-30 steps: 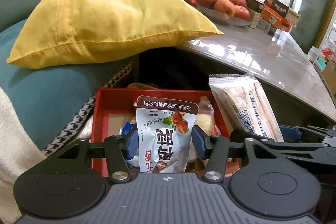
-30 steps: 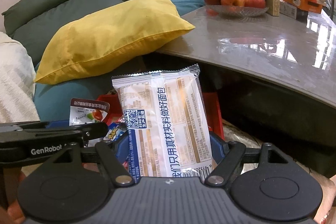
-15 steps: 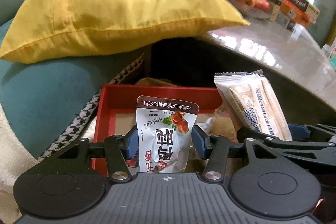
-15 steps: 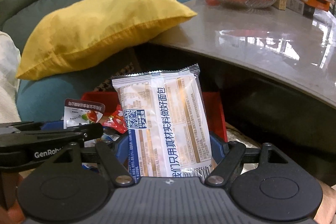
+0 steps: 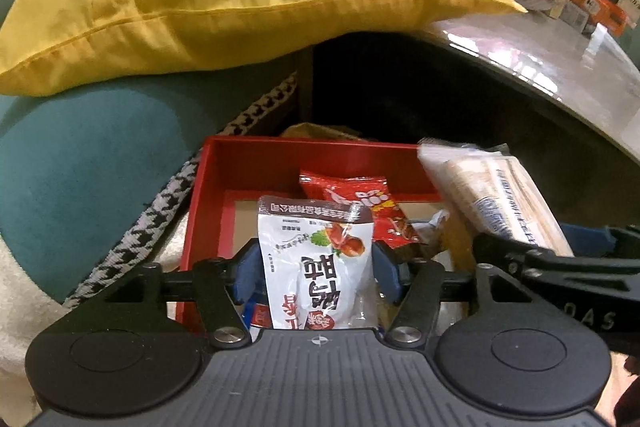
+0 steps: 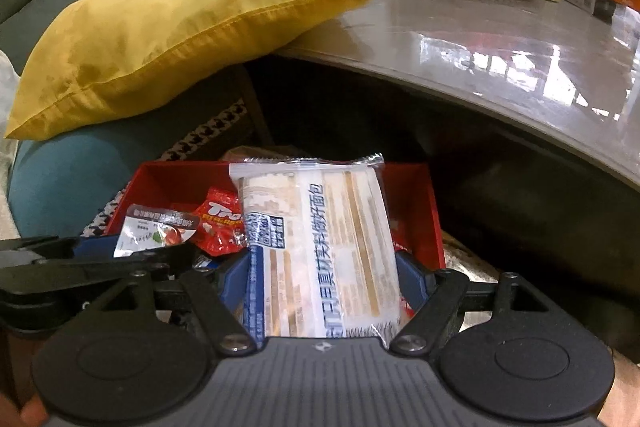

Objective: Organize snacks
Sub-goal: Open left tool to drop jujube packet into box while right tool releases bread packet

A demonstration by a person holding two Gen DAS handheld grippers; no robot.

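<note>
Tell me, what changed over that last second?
Both tongs, left and right, carried their packets down toward the red box, exposing a red snack bag inside. The white pouch and bread packet stayed clamped.

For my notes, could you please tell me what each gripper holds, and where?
Left gripper: white snack pouch, by its lower sides. Right gripper: bread packet, by its lower sides.
</note>
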